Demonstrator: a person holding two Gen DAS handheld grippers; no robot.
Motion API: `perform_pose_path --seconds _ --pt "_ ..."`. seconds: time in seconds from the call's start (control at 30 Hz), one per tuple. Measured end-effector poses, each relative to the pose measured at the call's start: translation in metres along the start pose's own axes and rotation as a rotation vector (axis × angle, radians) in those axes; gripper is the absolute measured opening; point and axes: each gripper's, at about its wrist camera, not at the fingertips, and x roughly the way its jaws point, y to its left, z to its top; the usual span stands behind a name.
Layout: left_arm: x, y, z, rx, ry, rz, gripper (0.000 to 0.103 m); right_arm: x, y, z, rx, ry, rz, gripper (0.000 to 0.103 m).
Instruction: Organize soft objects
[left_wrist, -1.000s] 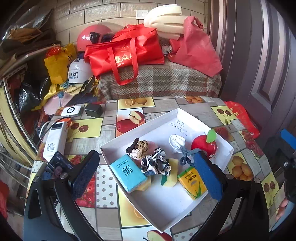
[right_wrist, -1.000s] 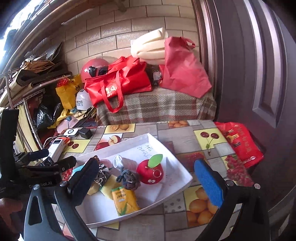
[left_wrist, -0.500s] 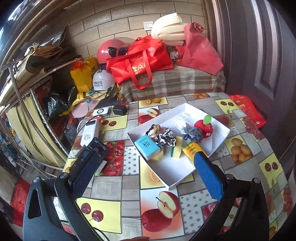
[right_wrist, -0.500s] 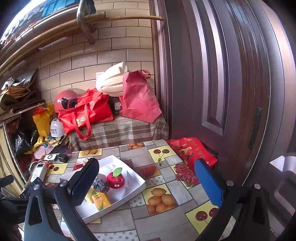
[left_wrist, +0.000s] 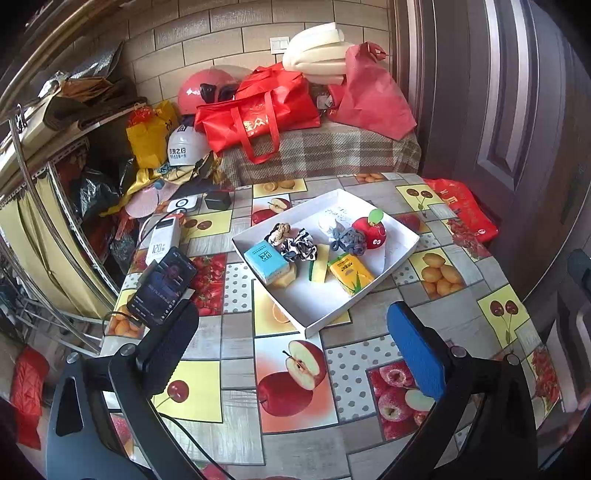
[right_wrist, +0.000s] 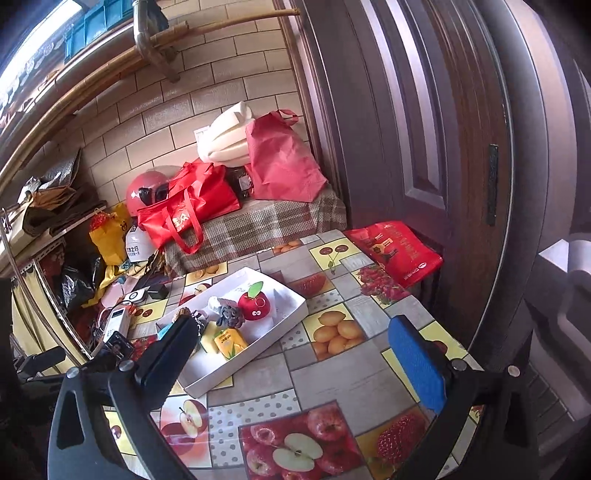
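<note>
Fruit-patterned oilcloth covers the counter (left_wrist: 295, 435), and on it stands a white tray (left_wrist: 400, 254) that holds all the soft things: a red apple toy (left_wrist: 369, 230), a blue tissue pack (left_wrist: 266, 260), a yellow tissue pack (left_wrist: 351, 272). This tray lies ahead of both claws, its long axis diagonal. The left claw (left_wrist: 291, 343) is spread and empty, pointing straight at the tray's near corner. The right claw (right_wrist: 291, 354), also spread and empty, has the tray ahead to its left. I judge the left one nearer.
</note>
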Motion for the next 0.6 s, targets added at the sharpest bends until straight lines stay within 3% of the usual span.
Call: perform_pose_path --seconds 0.2,0.33,0.6 --pt "-0.0034 0.0023 -0.0017 -0.011 0.007 -0.029 0.103 -0.0106 0.0018 -0.0020 -0.010 -0.014 -0.003 0.103" --pt "-0.0079 0.0029 -0.0028 -0.012 -0.013 -0.003 0.103 -0.0123 0.0053 -0.0023 -0.027 -0.013 -0.001 0.103" --pt "-0.0013 0.0031 -0.0064 -0.025 0.032 -0.017 0.103 -0.0126 0.0075 -0.0027 -0.035 -0.010 0.004 0.103"
